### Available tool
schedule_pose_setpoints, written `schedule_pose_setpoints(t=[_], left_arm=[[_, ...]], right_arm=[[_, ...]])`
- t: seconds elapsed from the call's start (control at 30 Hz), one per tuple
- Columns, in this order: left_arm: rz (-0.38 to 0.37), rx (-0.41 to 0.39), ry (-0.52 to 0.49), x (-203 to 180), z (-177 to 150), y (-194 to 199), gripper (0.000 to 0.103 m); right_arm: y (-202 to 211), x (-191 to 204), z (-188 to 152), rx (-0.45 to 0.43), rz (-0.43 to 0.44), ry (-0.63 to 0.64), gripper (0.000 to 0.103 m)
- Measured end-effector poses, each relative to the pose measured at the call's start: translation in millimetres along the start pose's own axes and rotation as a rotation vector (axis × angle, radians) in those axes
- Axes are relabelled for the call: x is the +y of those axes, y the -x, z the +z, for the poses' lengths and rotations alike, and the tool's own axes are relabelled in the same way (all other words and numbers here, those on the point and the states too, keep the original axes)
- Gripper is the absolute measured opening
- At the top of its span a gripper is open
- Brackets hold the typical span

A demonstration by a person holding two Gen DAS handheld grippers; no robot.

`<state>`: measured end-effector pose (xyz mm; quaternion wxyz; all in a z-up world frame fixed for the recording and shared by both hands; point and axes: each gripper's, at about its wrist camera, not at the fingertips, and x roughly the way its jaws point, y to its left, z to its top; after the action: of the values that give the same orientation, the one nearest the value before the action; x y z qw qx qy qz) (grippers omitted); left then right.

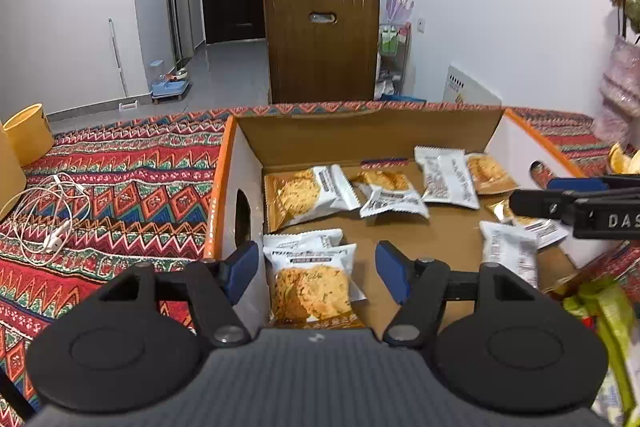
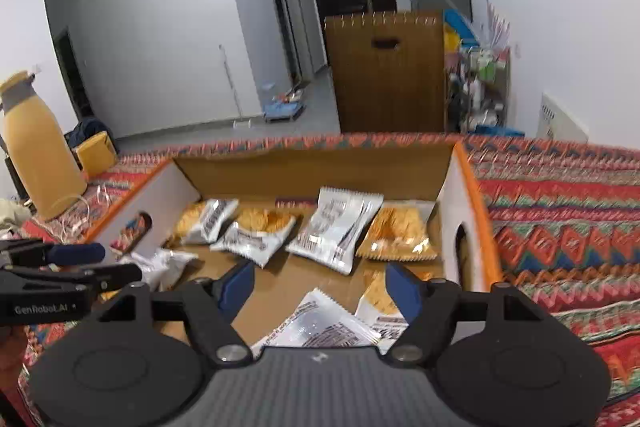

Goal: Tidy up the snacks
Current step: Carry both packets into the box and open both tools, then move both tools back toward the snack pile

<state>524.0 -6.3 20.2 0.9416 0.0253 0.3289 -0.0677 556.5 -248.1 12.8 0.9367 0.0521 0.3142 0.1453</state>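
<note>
Left wrist view: left gripper [image 1: 316, 269] wide open, empty, over near-left corner of the cardboard box [image 1: 360, 139] on the patterned tabletop [image 1: 120, 179]. A cookie packet [image 1: 312, 283] lies flat between the fingers; more packets [image 1: 390, 195] scattered across the box floor.

Right wrist view: right gripper [image 2: 320, 287] also spread, holding nothing, above packets [image 2: 324, 331] at near wall. Likely light, crinkly, slippery film, brittle inside; pinch the sealed edge.
</note>
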Motion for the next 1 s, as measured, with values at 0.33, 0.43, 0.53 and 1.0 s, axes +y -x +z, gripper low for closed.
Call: schedule_pose_setpoints(t=[0.33, 0.43, 0.53, 1.0], left_arm=[[-0.028, -0.13, 0.023, -4.5, 7.0, 107.3, 0.078], [-0.033, -0.19, 0.014, -8.3, -0.1, 151.0, 0.083], [-0.046, -0.224, -0.002, -11.7, -14.9, 191.8, 0.09], [-0.042, -0.305, 0.002, -35.1, -154.8, 305.7, 0.103]], right_arm=[[114.6, 14.2, 13.2, -0.143, -0.012, 0.054, 0.087], [159.1, 21.7, 3.8, -0.187, -0.011, 0.086, 0.093], [203.6, 26.6, -14.6, -0.225, -0.003, 0.113, 0.095], [316.5, 44.7, -148.2, -0.266, 0.005, 0.131, 0.103]])
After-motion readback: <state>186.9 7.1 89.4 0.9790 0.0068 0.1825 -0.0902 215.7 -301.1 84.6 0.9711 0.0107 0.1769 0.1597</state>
